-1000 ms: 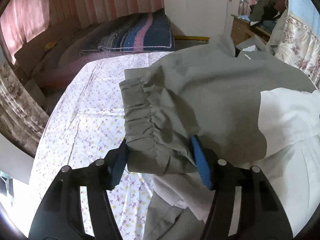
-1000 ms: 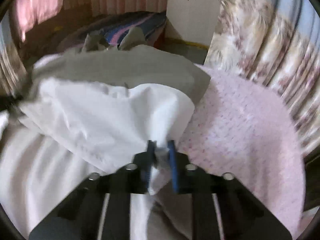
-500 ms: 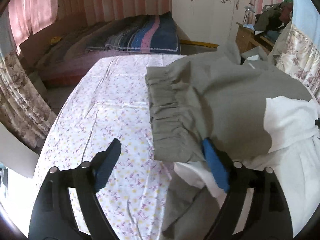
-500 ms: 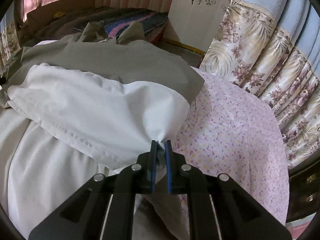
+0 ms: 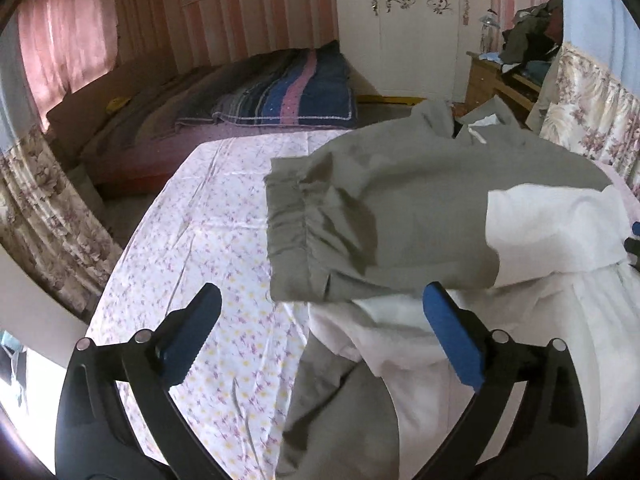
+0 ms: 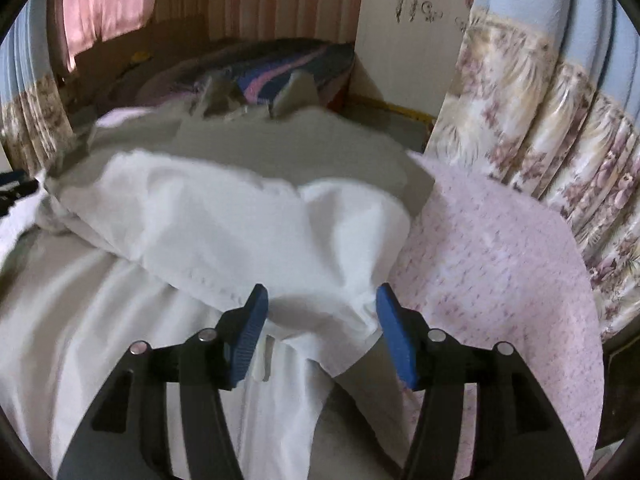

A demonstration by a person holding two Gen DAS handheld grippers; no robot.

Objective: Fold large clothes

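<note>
Olive-and-white garment (image 5: 420,216) now lies folded on the floral bedsheet (image 5: 192,240); left gripper (image 5: 320,336) and right gripper (image 6: 320,328) have both let go, jaws wide, cloth at twelve o'clock.

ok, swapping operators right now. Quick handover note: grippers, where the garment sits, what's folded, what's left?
Left gripper: open, holding nothing, just short of the gathered olive-grey sleeve cuff.
Right gripper: open, jaws either side of the white fabric fold but not pinching it.
The large olive-grey and white garment lies on the floral pink bedsheet. The olive-grey sleeve and the white section are both folded in over the garment's body and lying there.
Left: the white lower part is still spread toward the camera. Fold it up, probably, then smooth the bundle.
</note>
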